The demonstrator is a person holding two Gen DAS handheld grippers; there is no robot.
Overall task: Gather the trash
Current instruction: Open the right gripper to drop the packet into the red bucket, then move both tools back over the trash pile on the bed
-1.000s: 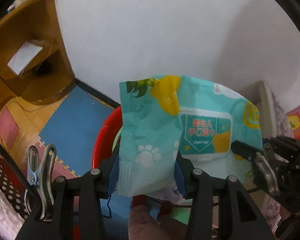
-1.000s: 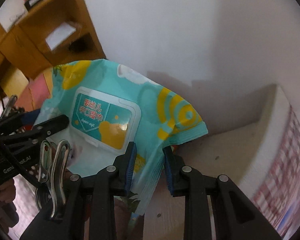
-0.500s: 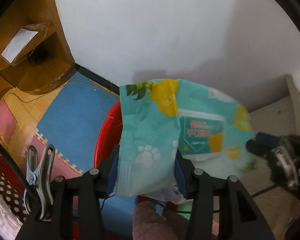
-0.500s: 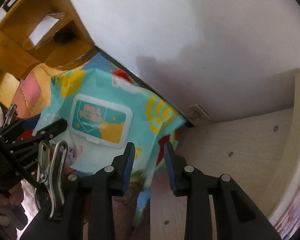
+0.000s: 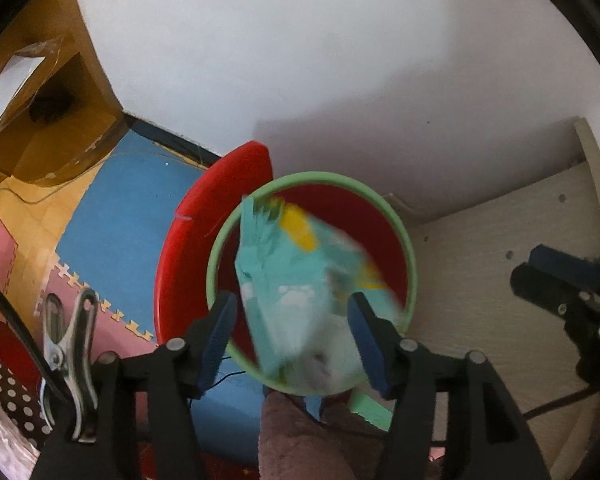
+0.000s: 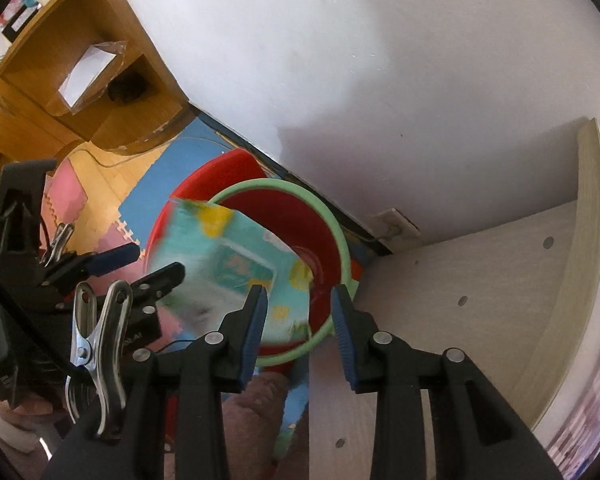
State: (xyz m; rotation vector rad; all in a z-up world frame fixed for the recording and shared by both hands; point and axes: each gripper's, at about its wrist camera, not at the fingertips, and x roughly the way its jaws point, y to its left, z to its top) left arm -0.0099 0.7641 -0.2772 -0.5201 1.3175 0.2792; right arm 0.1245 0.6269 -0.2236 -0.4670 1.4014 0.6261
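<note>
A teal wet-wipes pack (image 5: 284, 256) with yellow print is blurred in mid-air over a red bin with a green rim (image 5: 410, 264). My left gripper (image 5: 292, 300) points steeply down above the bin, its jaws opening. The pack hangs between its blue pads (image 5: 220, 320) without either pad pressing on it. From the right wrist view, the pack (image 6: 220, 252) tilts over the bin's rim (image 6: 340, 236), to the left of my right gripper (image 6: 299, 292). That gripper is open and grips nothing; the bin's red inside shows through its gap. Each gripper shows in the other's view: left gripper (image 6: 140, 264), right gripper (image 5: 548, 268).
A red lid (image 5: 220, 184) leans behind the bin on its left. A pale wooden board (image 6: 460, 280) borders the bin on the right, with the white wall (image 5: 300, 60) behind. A wooden desk (image 6: 60, 92) stands at upper left, over blue and pink foam mats (image 5: 120, 208).
The pack has left both grippers and is dropping into the bin, whose green rim now shows. Both grippers have sunk toward the bin. The left jaws stand wider.
</note>
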